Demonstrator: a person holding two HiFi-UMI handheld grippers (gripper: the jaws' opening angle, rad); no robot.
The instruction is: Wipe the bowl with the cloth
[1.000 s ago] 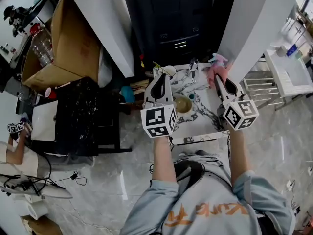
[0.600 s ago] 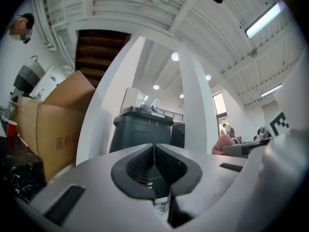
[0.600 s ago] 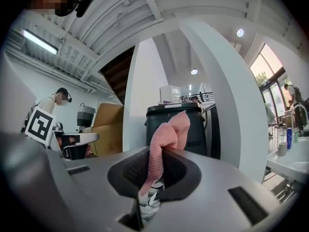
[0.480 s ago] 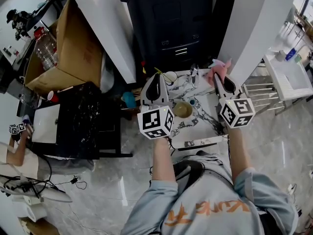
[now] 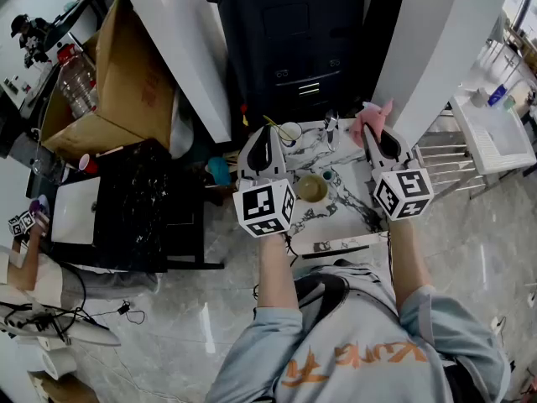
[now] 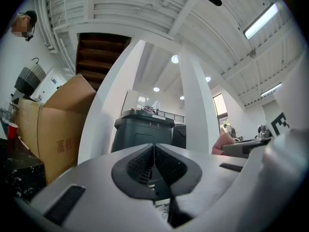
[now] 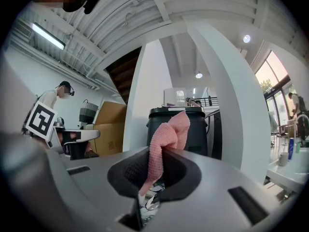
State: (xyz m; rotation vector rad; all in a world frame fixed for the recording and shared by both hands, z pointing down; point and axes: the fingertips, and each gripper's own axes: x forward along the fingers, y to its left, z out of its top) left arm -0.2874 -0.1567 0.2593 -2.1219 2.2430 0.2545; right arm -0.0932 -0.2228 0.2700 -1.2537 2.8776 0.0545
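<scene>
Subject: the bowl [image 5: 312, 189], tan, stands upright on the marbled table [image 5: 352, 217]. It lies between the two grippers and nearer the left one. Nothing touches it.

The cloth [image 7: 166, 139] is pink and knitted, and it is not at the bowl. The right gripper [image 7: 161, 153] pinches it between its pads, a bunch standing above the tips and a tail hanging below. The head view shows this cloth [image 5: 370, 117] at the table's far right corner, well apart from the bowl.

The left gripper [image 6: 154, 151] has its jaws pressed together on nothing. It is held just left of the bowl.

Both gripper views look out level at pillars and a dark cabinet [image 5: 294, 32], so both tools appear raised clear of the tabletop.

Assessment: the cloth is secured for wiping, but wiping contact is not yet made. The left gripper is placed to steady the bowl, though it would need to open first.

A small cup [image 5: 292, 130] near the far edge could be knocked.
</scene>
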